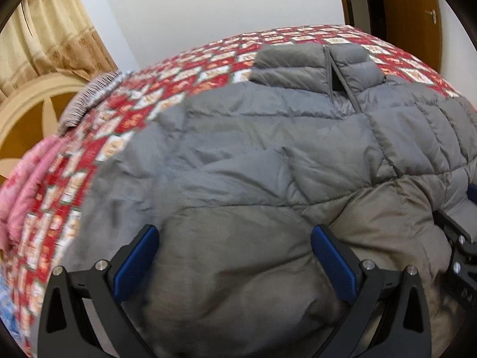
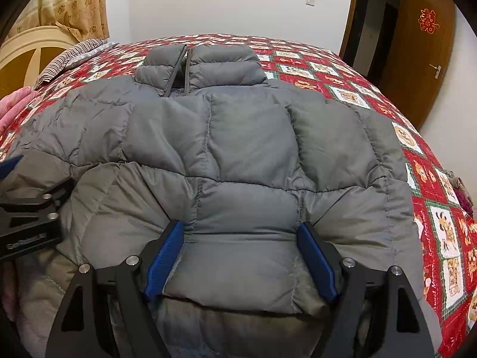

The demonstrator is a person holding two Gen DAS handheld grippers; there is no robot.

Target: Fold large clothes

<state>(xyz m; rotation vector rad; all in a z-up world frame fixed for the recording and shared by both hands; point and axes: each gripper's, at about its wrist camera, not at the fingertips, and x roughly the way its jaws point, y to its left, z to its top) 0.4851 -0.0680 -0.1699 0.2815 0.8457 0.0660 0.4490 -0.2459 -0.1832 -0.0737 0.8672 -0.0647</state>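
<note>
A grey puffer jacket (image 1: 268,149) (image 2: 253,137) lies spread on the red patterned quilt (image 1: 134,113) (image 2: 342,71), with its zipped collar (image 2: 202,62) at the far end. Its near part is folded up over the body. My left gripper (image 1: 234,229) stands wide open over the near left of the jacket, with puffy fabric bulging between its blue pads. My right gripper (image 2: 241,225) is open wide astride the folded-up panel, which fills the gap between its fingers. Each gripper shows at the edge of the other's view: the right gripper (image 1: 459,238) and the left gripper (image 2: 29,205).
A striped pillow (image 2: 68,56) and a pink blanket (image 1: 26,185) lie at the bed's left side by the cream headboard (image 1: 26,113). Curtains hang behind it. A brown door (image 2: 417,59) stands at the right. Bare quilt shows beyond the collar and to the jacket's right.
</note>
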